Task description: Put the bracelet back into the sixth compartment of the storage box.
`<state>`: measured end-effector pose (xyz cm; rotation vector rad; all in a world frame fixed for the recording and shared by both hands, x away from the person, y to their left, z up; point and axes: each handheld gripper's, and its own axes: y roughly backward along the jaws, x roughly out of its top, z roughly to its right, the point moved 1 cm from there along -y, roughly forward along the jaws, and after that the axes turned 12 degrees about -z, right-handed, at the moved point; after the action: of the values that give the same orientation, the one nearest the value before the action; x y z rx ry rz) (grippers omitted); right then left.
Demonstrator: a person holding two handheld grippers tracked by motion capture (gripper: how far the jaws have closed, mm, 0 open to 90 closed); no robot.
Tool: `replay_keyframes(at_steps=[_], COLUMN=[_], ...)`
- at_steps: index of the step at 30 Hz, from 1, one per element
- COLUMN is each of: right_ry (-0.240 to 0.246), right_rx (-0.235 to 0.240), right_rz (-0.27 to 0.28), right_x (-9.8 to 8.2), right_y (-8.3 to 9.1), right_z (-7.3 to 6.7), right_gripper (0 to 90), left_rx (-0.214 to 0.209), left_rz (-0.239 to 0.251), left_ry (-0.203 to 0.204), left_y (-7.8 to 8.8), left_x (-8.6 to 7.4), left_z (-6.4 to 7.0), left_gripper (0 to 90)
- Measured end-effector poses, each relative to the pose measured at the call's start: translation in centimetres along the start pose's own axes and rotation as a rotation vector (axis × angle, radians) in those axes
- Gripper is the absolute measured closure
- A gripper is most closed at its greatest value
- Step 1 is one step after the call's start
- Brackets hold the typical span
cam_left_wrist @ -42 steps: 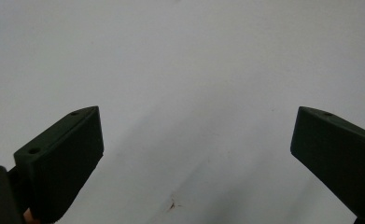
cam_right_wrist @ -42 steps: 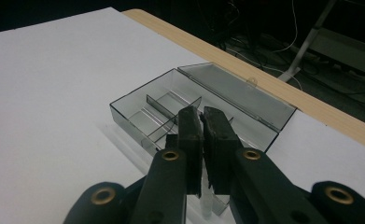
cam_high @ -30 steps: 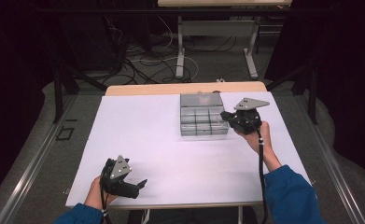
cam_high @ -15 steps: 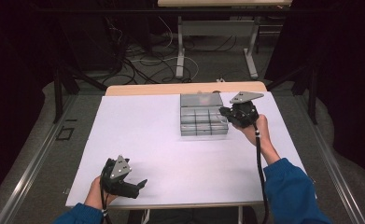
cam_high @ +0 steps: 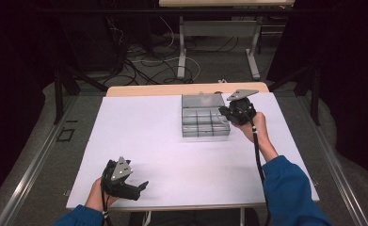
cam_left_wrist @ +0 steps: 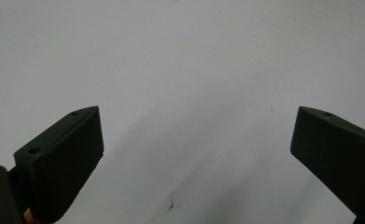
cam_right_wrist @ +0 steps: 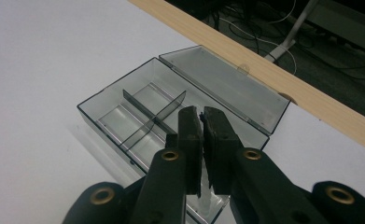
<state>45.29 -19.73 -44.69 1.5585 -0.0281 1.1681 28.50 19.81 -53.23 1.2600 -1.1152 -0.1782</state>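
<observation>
Box (cam_high: pixel 205 121) sits lid-open; my right tool (cam_high: pixel 225 112), clenched empty, has moved up over its right edge. Left tool (cam_high: pixel 141 187) idles released, well apart from the box.

A clear, smoky-grey plastic box (cam_right_wrist: pixel 171 116) with glossy walls and thin dividers sits on a smooth, matt white table cover (cam_high: pixel 148 136). Pale wood (cam_right_wrist: pixel 264 70) edges the far side. The gripper (cam_right_wrist: pixel 201 133) has matt black plastic jaws with brass-coloured pivot pins.
</observation>
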Motion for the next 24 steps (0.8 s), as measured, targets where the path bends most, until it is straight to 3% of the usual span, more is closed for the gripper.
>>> replay_keyframes(at_steps=[8,24], right_ry=[-0.005,0.03], right_rx=[0.001,-0.011], right_rz=[-0.034,-0.08], right_x=[0.0,0.0], right_y=[-1.1,-2.9], right_z=[0.0,-0.3], right_gripper=[86.1,86.0], left_rx=[0.013,0.008], left_rz=[0.014,0.005], left_ry=[0.003,-0.002], left_y=[-0.1,-0.1], left_x=[0.0,0.0], left_z=[0.1,0.0], left_gripper=[2.5,2.6])
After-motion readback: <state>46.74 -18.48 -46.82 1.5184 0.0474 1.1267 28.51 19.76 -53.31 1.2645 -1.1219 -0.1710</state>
